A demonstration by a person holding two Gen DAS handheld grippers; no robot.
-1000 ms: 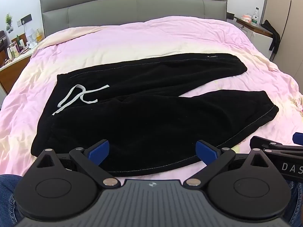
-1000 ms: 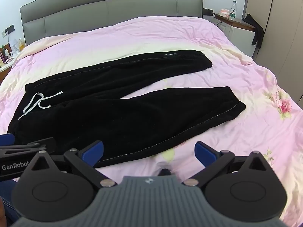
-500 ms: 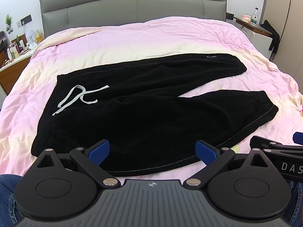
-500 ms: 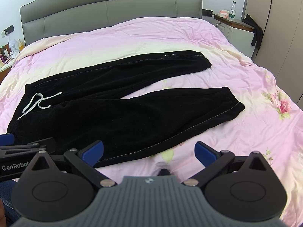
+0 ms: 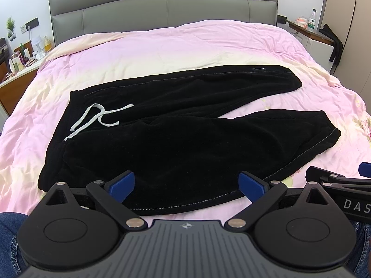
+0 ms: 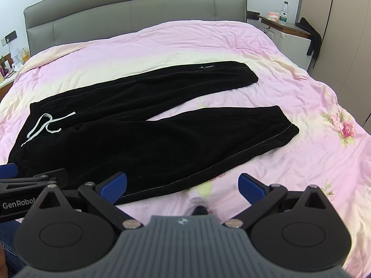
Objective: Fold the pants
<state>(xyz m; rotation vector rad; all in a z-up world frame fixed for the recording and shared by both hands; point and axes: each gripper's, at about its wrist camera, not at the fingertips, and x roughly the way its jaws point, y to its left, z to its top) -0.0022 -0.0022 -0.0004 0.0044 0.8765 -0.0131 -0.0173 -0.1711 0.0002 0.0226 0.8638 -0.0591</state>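
Black fleece pants (image 5: 185,136) are marked by a white drawstring (image 5: 97,118) and pale grey side stitching. The wrinkled bedspread (image 6: 162,44) is coloured pink and cream, with pink-and-green flowers printed (image 6: 345,129). The padded headboard (image 5: 162,11) is grey. Blue fingertip pads (image 6: 249,185) are carried on black gripper arms.

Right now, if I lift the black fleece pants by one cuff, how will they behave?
The black fleece pants would probably drape limply: they lie flat, following the pink bedsheet. The plush cloth looks grippy, not slippery. The white drawstring lies loose and would likely dangle.
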